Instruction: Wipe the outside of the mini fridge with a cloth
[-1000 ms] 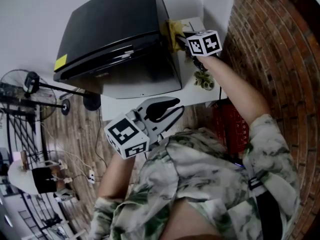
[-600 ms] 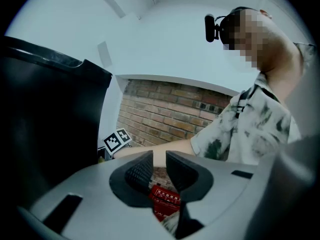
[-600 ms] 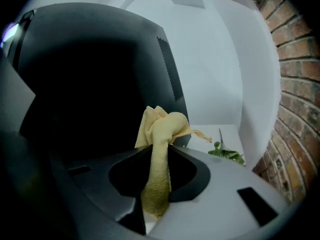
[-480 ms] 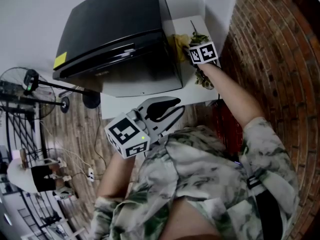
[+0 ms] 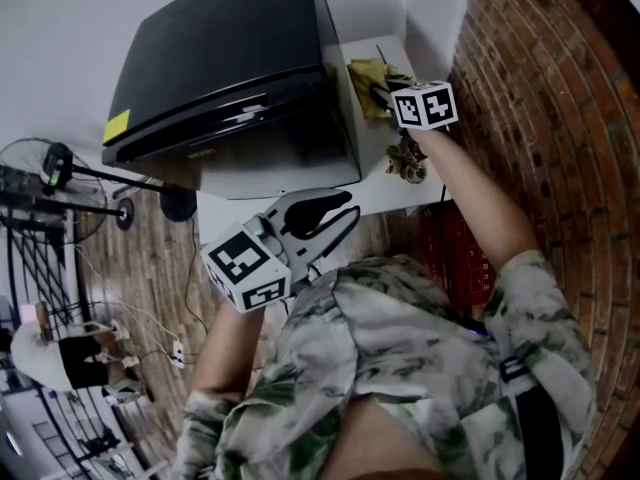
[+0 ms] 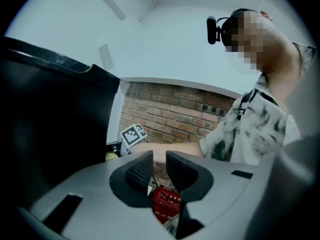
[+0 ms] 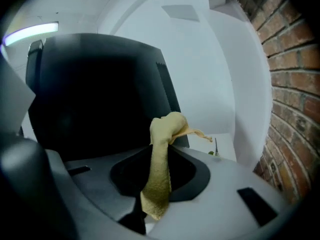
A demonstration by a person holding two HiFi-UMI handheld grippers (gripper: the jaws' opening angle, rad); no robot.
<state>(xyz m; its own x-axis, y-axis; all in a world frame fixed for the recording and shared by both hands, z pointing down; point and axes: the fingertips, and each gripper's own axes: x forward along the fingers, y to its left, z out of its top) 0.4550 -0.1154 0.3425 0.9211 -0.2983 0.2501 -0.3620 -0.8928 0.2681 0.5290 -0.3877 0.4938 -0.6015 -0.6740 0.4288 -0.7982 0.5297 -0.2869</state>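
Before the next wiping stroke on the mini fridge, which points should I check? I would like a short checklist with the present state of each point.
1. Cloth held firmly: ok. The right gripper has its jaws shut on it, with folds sticking out on both sides.
2. Cloth touching the mini fridge: cannot tell. It is close beside the fridge's right side, but no view shows contact.
3. Left gripper out of the way: ok. Its jaws are slightly apart with nothing between them, and it is held low, away from the fridge.
4. Path free of obstacles: not ok. A small plant stands on the white table, just below the right gripper.
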